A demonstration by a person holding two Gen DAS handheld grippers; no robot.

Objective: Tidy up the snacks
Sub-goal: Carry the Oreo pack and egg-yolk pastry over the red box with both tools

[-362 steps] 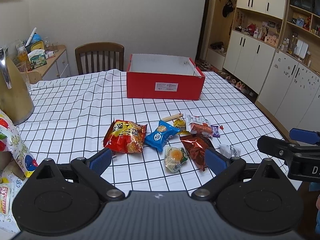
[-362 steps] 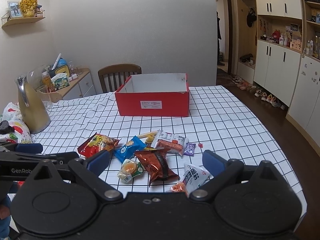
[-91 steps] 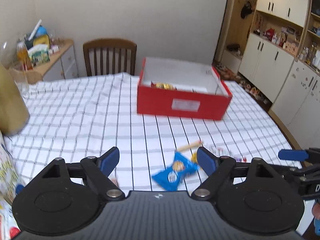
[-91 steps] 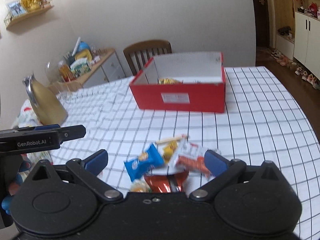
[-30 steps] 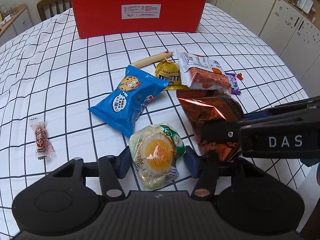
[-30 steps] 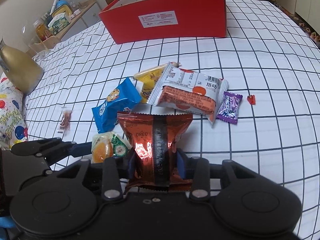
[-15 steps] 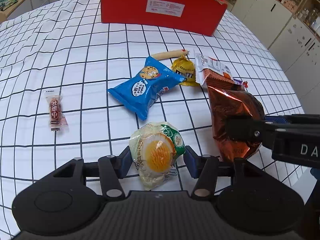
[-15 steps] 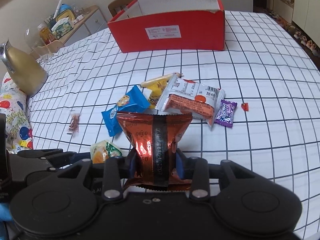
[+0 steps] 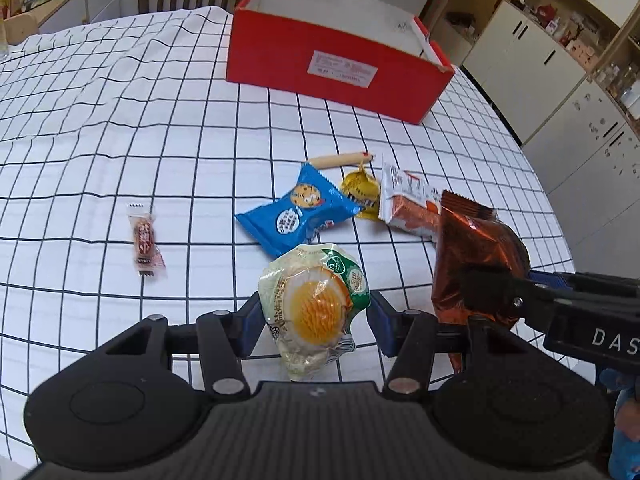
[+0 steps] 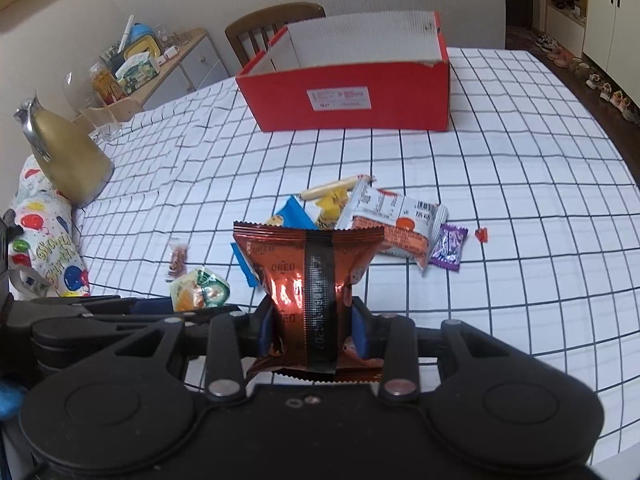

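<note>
while the left tongs [image 9: 316, 316] gripped a clear egg-print snack pouch [image 9: 314, 308], the right tongs [image 10: 314, 328] pinched a copper foil oreo packet [image 10: 308, 276] above the checked tabletop [image 10: 500, 200].

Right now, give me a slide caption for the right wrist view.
Right gripper lifts a copper Oreo packet above scattered snacks, red box beyond.

My two views sit on the wrists, each looking forward and steeply down along its jaws from close above the near edge of the surface [image 9: 100, 128]. Both face the far edge, sharing the red box [image 9: 332, 68] [image 10: 348, 96] and the snack pile mid-surface.
</note>
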